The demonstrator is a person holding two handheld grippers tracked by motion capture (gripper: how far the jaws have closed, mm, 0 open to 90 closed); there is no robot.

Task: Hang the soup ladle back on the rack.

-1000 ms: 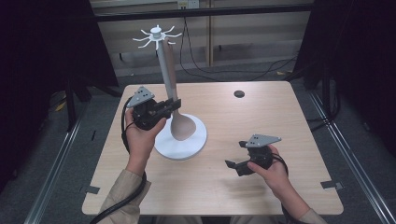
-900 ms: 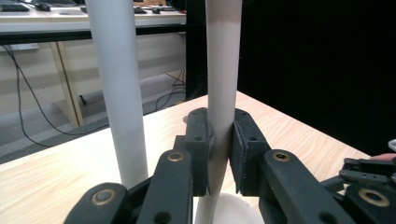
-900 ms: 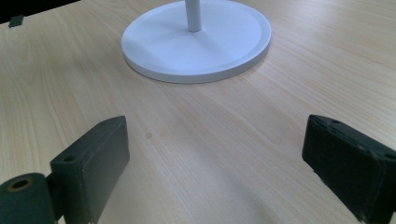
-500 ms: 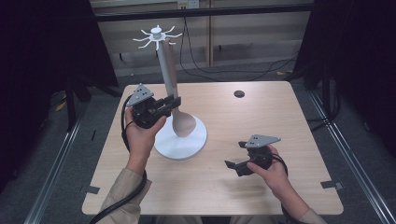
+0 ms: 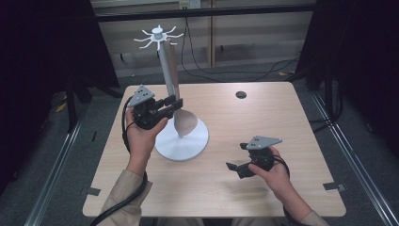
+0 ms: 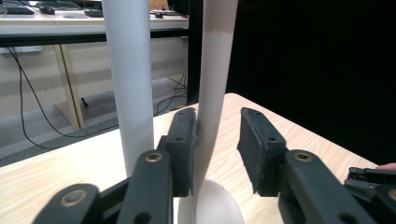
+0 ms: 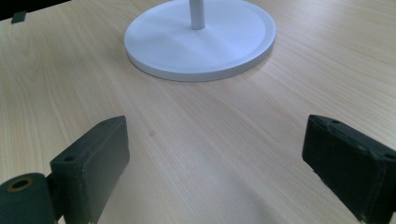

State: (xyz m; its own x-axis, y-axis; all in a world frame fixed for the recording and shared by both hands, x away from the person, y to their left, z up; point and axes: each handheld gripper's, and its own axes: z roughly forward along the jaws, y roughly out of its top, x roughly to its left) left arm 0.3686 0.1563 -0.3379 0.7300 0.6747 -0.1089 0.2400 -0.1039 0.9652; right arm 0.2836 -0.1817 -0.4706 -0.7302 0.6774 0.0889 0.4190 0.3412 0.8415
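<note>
Pale wooden bench (image 5: 291, 122) ringed by dark curtains, with grey floor and loose cables (image 5: 207, 66) beyond its far edge. Left of centre on that bench, a white stand (image 5: 188, 146): broad round base, slim upright pole (image 5: 164, 70), crown of curved hooks (image 5: 157, 35) at the top.

Just right of the pole, almost parallel to it, a pale long-handled spoon (image 5: 184, 123), handle reaching up towards the hooks, bowl low over the stand's base. Cannot tell whether the bowl touches the base, nor whether the handle's end hangs on a hook.

Left of the stand, level with the lower part of the pole, the left hand-held gripper (image 5: 175, 103), held in the left hand (image 5: 141, 134), grey three-cornered plate on top, cable trailing back along the sleeve. Jaws parted, straddling the spoon's handle: in the left gripper view one pad lies against the handle, the other stands clear of it with a gap between. Pole just outside the jaws, beside the touching pad.

Right of the stand and nearer the person, well apart from the base, the right hand-held gripper (image 5: 236, 156) in the right hand (image 5: 273, 172). Jaws spread wide, nothing between them but bare wood, pointed towards the stand's base, low over the bench.

Beyond the stand to the right, near the far edge, a small black disc (image 5: 241, 94) set in the wood.
</note>
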